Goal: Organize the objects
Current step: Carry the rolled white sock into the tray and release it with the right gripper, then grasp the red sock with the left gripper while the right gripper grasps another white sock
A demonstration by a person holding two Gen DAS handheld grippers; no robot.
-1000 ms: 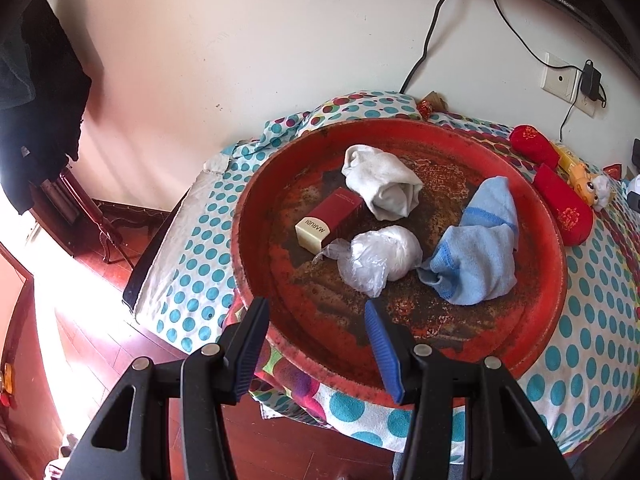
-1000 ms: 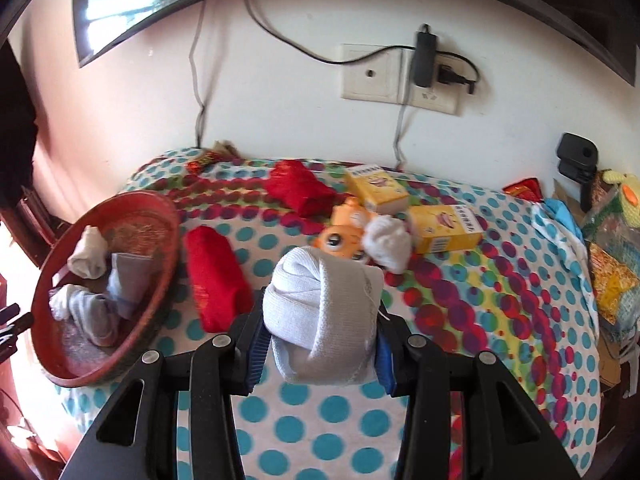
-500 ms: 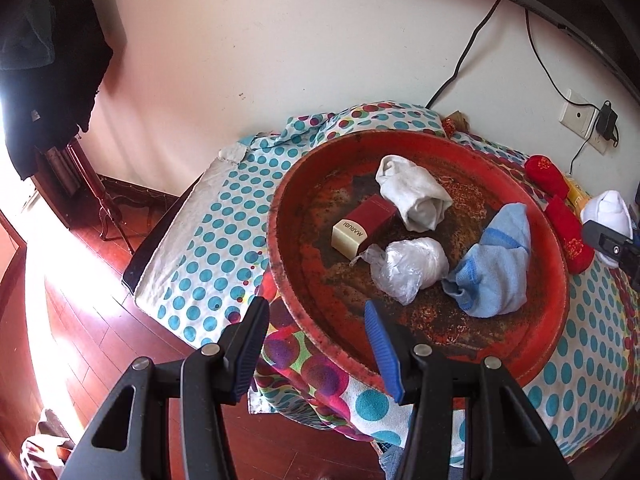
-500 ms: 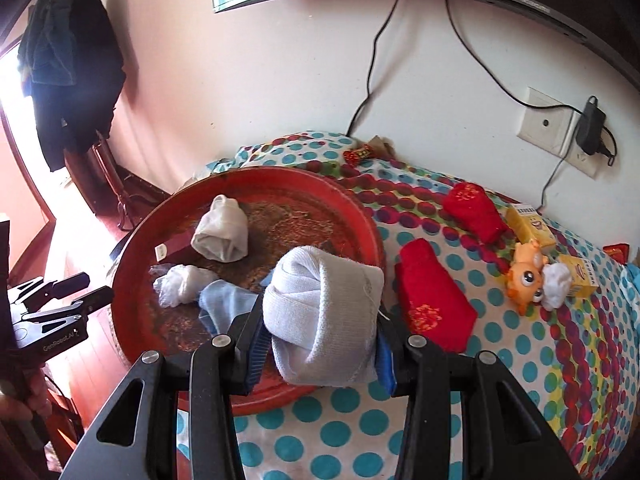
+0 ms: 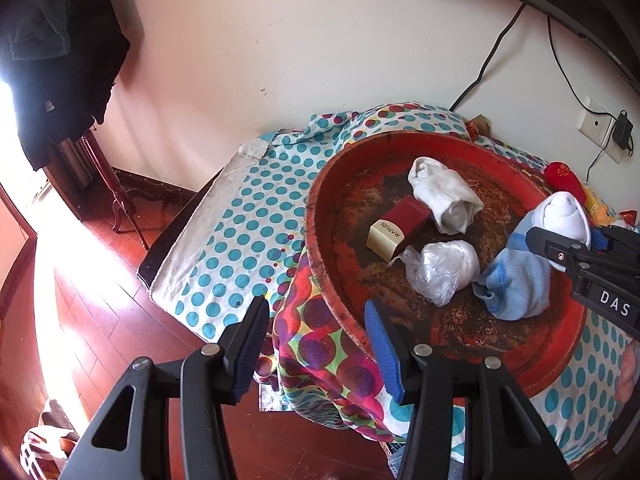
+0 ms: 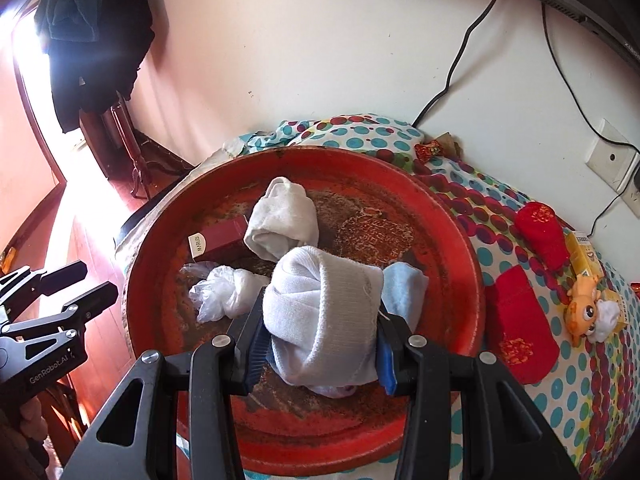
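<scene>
My right gripper [image 6: 320, 344] is shut on a rolled white sock [image 6: 324, 316] and holds it above the round red tray [image 6: 460, 248]. It shows from the side in the left wrist view [image 5: 564, 216]. In the tray lie another white sock roll [image 5: 444, 196], a red and cream box [image 5: 400, 228], a white plastic bag bundle [image 5: 440, 268] and a light blue sock [image 5: 516, 284]. My left gripper [image 5: 312, 344] is open and empty, off the tray's near left rim [image 5: 316, 248], over the bed's edge.
The tray sits on a polka-dot bedspread [image 5: 240, 232]. To its right lie two red pouches [image 6: 516, 320], an orange toy [image 6: 584, 308] and a yellow box [image 6: 584, 252]. A wall with cables and a socket [image 6: 612, 160] stands behind. Wooden floor [image 5: 80, 300] lies to the left.
My right gripper has carried the white sock leftward from the bedspread to over the tray. My left gripper has drawn back to the left, off the tray.
</scene>
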